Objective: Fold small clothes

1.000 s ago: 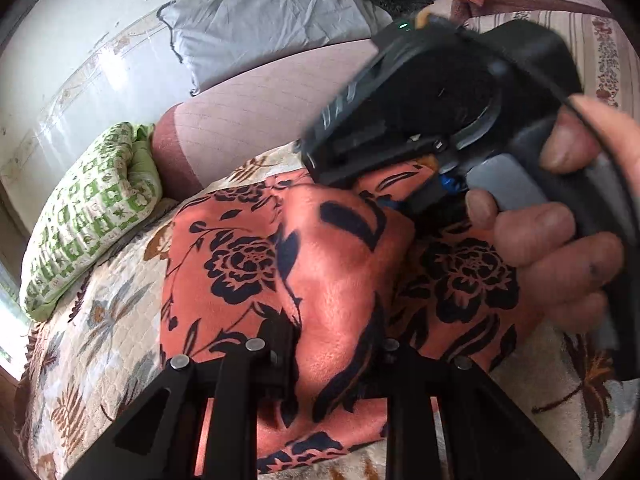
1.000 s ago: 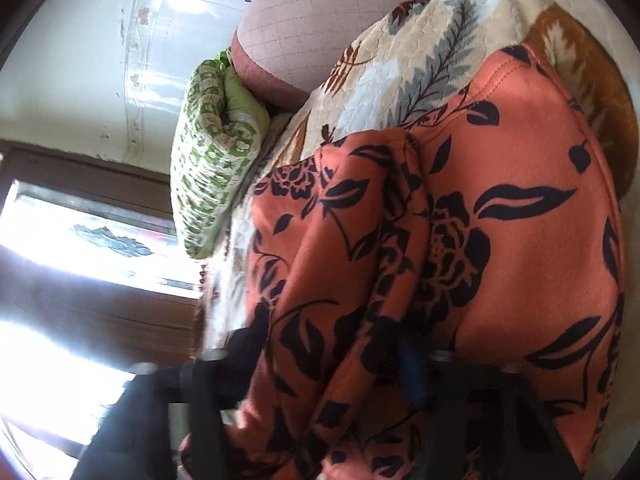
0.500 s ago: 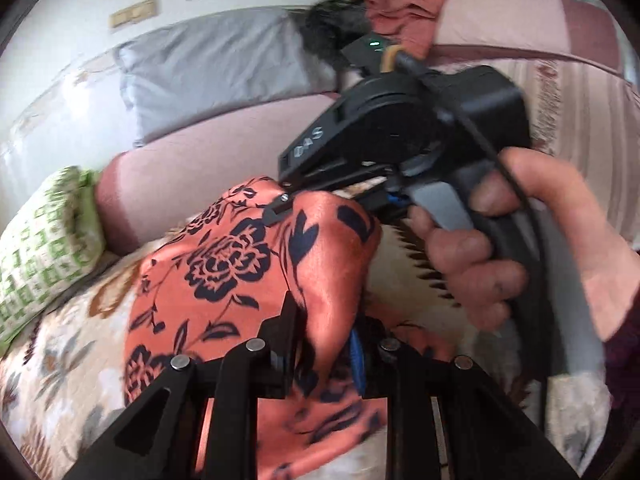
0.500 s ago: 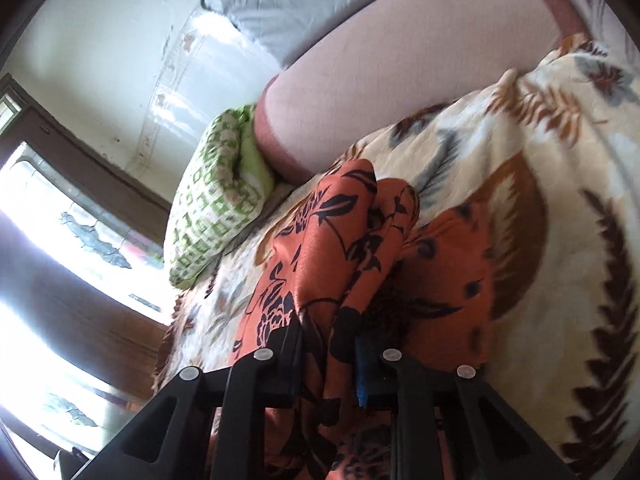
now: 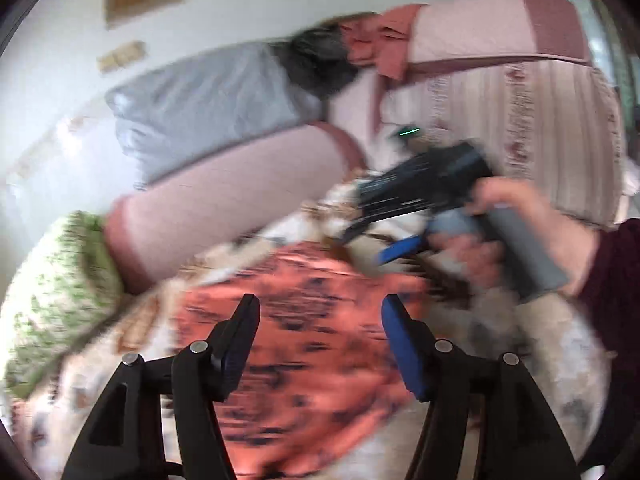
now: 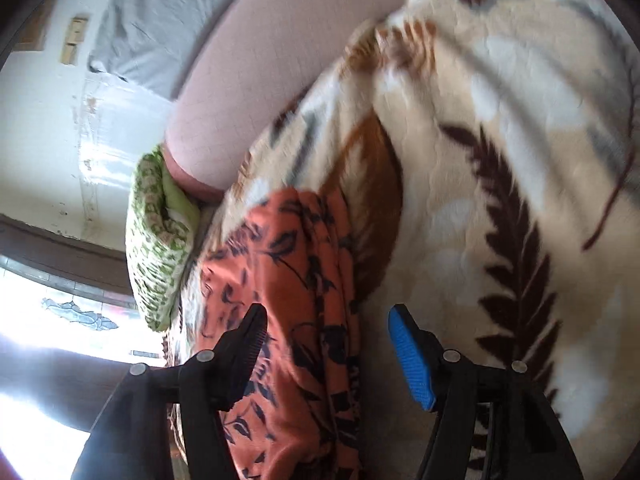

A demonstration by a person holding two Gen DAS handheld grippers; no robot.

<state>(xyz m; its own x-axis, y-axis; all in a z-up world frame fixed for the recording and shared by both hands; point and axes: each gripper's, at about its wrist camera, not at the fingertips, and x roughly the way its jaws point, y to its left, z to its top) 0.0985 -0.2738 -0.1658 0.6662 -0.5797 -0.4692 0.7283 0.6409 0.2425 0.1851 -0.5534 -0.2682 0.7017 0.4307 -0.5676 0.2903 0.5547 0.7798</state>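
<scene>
Lying folded on the leaf-patterned blanket, the orange floral garment sits just ahead of the left gripper and under the tips of the right gripper, both with jaws spread wide and nothing between them. To finish this fold well, I judge each gripper should lift straight clear without snagging the loose cloth, then press the layered edge flat, since the plush blanket gives and may let it spring open. Behind are a pink sofa back, a grey pillow, a green patterned cushion and a bright window.
</scene>
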